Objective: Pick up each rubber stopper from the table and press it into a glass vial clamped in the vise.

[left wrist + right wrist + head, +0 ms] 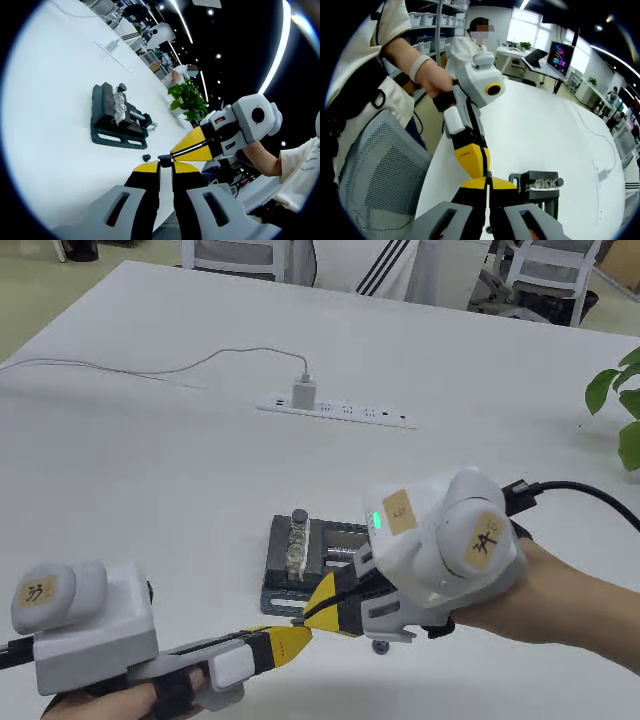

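1. Head view: vise (280,585) at centre, vials (297,550) upright in it, farthest one capped. Left gripper (298,630) from lower left, right gripper (312,615) from right, tip to tip just below the vise.
2. Left gripper view: own jaws drawn narrow; dark bit (165,158) at the tips, unclear whether gripped. Loose stopper (146,157) just left of them.
3. Right gripper view: own jaws narrow too, nothing plainly held.
4. Likely light, squashy, grippy: pinch across the sides; glass fragile, so press straight.
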{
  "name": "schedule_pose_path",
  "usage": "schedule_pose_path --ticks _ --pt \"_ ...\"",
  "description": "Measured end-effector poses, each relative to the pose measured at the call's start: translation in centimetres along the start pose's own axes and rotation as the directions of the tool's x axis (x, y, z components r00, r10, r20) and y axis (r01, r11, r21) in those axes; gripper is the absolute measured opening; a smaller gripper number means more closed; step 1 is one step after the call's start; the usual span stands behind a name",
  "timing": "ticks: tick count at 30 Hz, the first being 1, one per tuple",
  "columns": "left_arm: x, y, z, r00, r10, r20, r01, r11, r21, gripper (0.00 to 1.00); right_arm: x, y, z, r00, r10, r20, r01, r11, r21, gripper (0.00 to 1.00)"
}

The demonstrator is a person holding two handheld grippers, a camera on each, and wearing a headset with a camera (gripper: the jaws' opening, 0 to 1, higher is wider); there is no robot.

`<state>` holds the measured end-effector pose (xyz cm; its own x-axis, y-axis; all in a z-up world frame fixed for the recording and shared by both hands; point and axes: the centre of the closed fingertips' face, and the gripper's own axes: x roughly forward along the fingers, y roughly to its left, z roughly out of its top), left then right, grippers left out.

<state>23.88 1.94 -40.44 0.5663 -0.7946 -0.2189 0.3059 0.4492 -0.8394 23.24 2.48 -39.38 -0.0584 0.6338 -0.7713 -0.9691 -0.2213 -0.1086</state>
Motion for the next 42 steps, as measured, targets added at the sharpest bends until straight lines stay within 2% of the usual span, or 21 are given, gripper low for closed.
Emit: schedule_pose_path --ticks 3,10,17,19,21,26,30,32,34,39,42 --pt "0.0 -0.2 -0.1 1.0000 -0.003 -0.004 0.003 1.000 0.004 0.05 0.0 0.1 0.0 1.0000 0.003 0.000 -0.003 1.000 -0.003 0.00" --pt "0.0 -0.5 -0.4 0.9997 0.006 -0.022 -0.005 0.998 0.056 0.04 0.0 0.4 -0.1 1.0000 0.009 -0.001 -0.009 1.000 0.003 0.00" --pt "0.0 -0.7 -0.1 0.9997 -0.003 -0.025 0.006 0.995 0.097 0.04 -0.5 0.1 0.1 0.9994 0.020 0.027 -0.022 0.998 0.063 0.00" --pt "0.0 -0.7 0.0 0.9995 -0.003 -0.030 0.006 0.994 0.110 0.04 -0.5 0.1 -0.2 0.9998 0.016 0.014 -0.017 0.998 0.065 0.01" --pt "0.0 -0.7 0.0 0.9994 -0.005 -0.033 0.009 0.993 0.117 0.04 -0.5 0.1 -0.7 0.9999 0.016 -0.001 -0.016 0.997 0.079 0.08" --pt "0.0 -0.7 -0.1 0.9987 -0.001 -0.051 0.009 0.988 0.156 0.04 -0.7 0.7 -1.1 0.9990 0.043 0.006 -0.044 0.991 0.124 0.23" --pt "0.0 -0.8 -0.6 0.9960 0.006 -0.090 0.013 0.977 0.214 0.04 -0.7 1.3 -1.2 0.9977 0.066 0.014 -0.067 0.984 0.162 0.39" --pt "0.1 -0.8 -0.7 0.9944 0.001 -0.106 0.024 0.971 0.238 0.04 -0.6 1.5 -1.2 0.9975 0.068 0.017 -0.070 0.983 0.169 0.43" --pt "0.1 -0.8 -0.7 0.9932 -0.006 -0.116 0.034 0.971 0.238 0.04 -0.6 1.7 -1.1 0.9970 0.073 0.026 -0.076 0.980 0.183 0.48" --pt "0.0 -0.3 -1.2 0.9827 0.026 -0.183 0.044 0.927 0.372 0.04 -0.7 1.8 -0.8 0.9964 0.071 0.047 -0.079 0.975 0.209 0.56" --pt "-0.1 -0.2 -1.3 0.9744 0.049 -0.219 0.058 0.888 0.457 0.04 -0.8 1.9 -0.9 0.9959 0.074 0.052 -0.083 0.973 0.217 0.57"
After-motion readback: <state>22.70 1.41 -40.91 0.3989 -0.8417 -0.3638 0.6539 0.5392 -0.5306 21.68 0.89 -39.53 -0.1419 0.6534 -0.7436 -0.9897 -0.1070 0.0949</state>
